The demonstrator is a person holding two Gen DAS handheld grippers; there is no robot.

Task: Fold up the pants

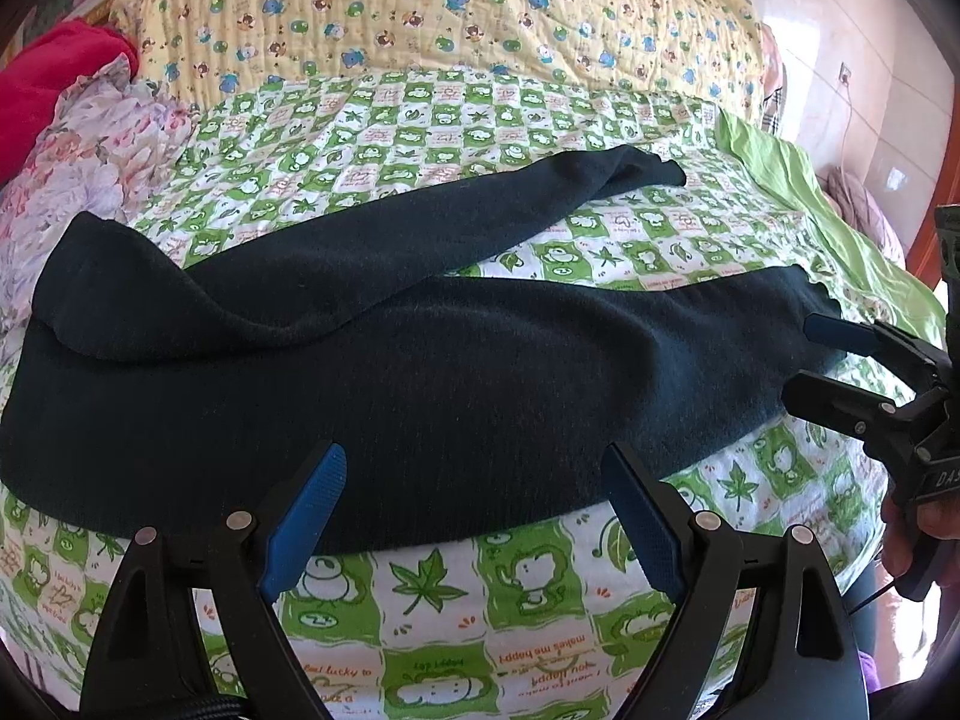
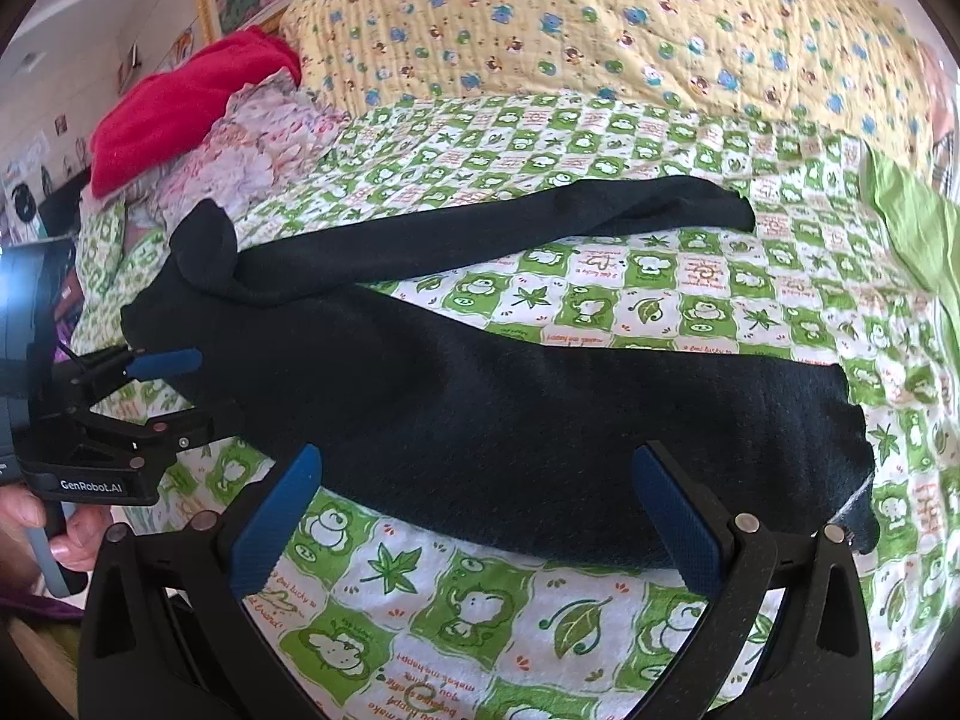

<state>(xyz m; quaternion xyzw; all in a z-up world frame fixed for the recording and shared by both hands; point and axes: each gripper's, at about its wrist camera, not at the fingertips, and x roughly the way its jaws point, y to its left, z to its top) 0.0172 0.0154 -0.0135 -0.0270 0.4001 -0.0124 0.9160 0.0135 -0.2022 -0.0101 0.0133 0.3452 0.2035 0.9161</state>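
Green-checked bedsheet carries dark pants, both claws spread wide.

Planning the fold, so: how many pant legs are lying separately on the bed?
2. The far leg of the dark pants angles away over the green checked sheet; the near leg lies before the open left gripper, its cuff by the open right gripper.

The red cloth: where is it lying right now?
The red cloth sits at the upper left in both views, atop a crumpled floral fabric, beside the yellow quilt and just beyond the waist end of the dark pants.
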